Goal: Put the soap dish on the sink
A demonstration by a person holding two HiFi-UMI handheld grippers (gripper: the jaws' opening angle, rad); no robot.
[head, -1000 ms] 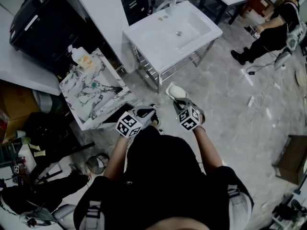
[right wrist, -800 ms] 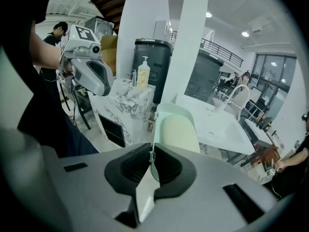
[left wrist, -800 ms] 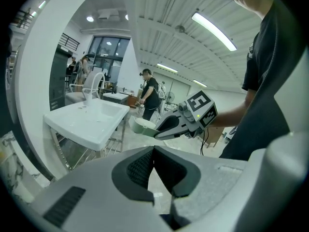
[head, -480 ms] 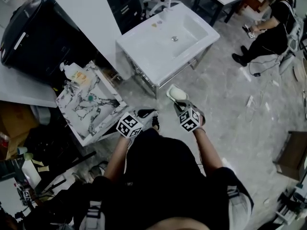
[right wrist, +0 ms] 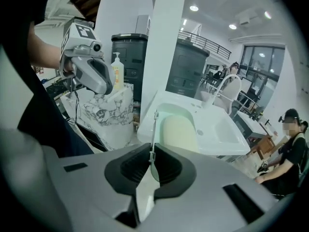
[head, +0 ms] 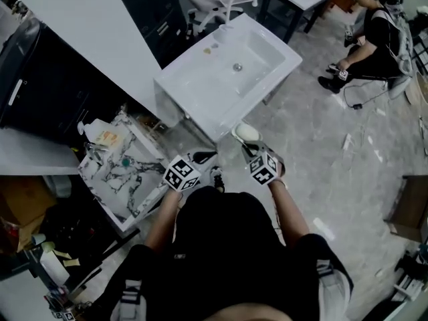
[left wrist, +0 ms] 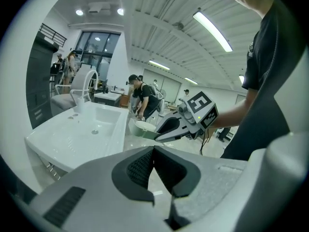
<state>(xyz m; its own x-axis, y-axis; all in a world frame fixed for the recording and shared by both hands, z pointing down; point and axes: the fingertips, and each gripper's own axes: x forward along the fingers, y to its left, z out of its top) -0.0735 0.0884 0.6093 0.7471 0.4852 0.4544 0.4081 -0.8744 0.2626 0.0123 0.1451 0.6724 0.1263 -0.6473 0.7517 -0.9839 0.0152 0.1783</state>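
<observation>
Right gripper (head: 249,147) pinches the soap dish (head: 246,132) rim, sink (head: 194,85) toward twelve o'clock; left gripper (head: 204,158) closed, empty.

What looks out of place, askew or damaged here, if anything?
Nothing looks spilled or damaged. Only the soap dish is off its place: the right gripper holds it by the rim in the air, short of the sink. The left gripper is shut and empty.
</observation>
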